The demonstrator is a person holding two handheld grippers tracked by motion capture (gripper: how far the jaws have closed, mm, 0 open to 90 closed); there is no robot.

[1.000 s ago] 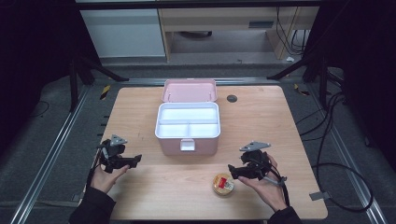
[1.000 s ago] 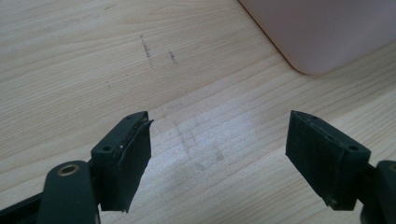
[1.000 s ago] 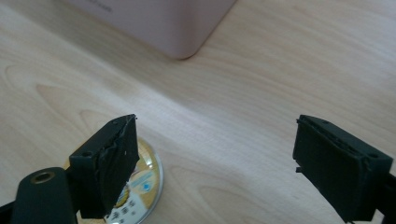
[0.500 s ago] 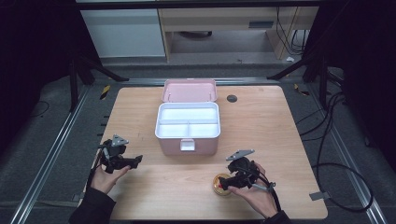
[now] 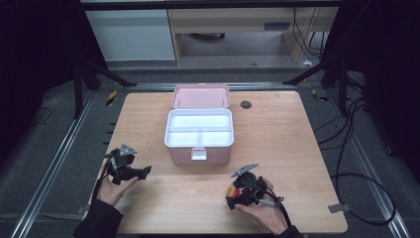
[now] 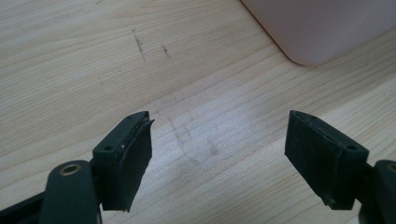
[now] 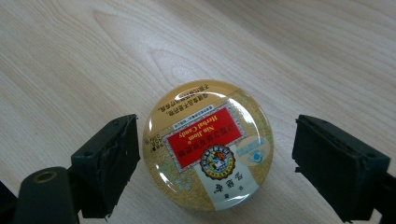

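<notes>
- The round candy tin (image 7: 208, 145) is seen lying flat on the table (image 5: 297, 134), between the spread jaws of the right claw (image 7: 215, 163), neither jaw touching it.
- From the high view, the tin (image 5: 231, 190) is placed in front of the pink box (image 5: 199, 131), toward the person's right, mostly covered by the right claw (image 5: 236, 196).
- Its red "Herbal Candy" label is shown by the right gripper view alone.
- The left claw (image 6: 217, 154) is held released over bare table, a corner of the box (image 6: 322, 28) just beyond it.
</notes>
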